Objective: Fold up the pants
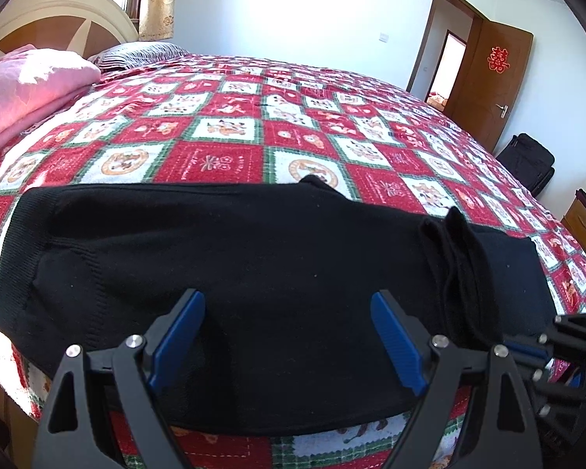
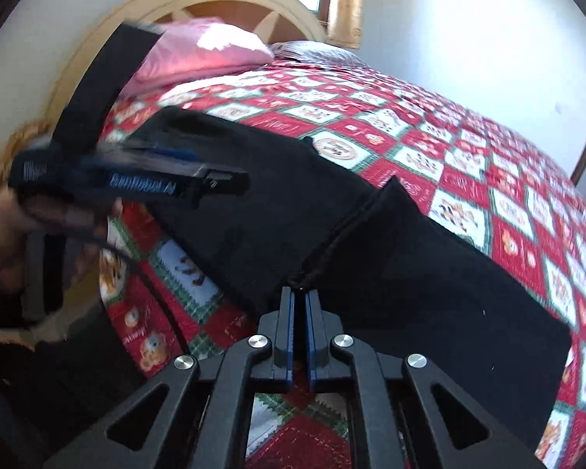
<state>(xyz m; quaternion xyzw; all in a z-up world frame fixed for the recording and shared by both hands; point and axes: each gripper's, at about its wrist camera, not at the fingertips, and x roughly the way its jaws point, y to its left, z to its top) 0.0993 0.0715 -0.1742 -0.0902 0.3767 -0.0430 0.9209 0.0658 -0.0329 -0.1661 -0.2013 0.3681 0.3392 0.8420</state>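
the black pants (image 1: 254, 273) lie lengthwise along the near edge of the bedspread (image 1: 222, 125), apparently already folded leg over leg, with 1 more fold left (a judgement). the left gripper (image 1: 289, 336) hovers spread above the near hem. the right gripper (image 2: 301, 305) is pressed together, pinching a raised pleat of cloth on the right.

The black knit pants (image 1: 254, 273) lie flat across the red, white and green checked bedspread (image 1: 222, 125), near its front edge. The ribbed waistband sits at the left; toward the right the fabric bunches into a raised fold.
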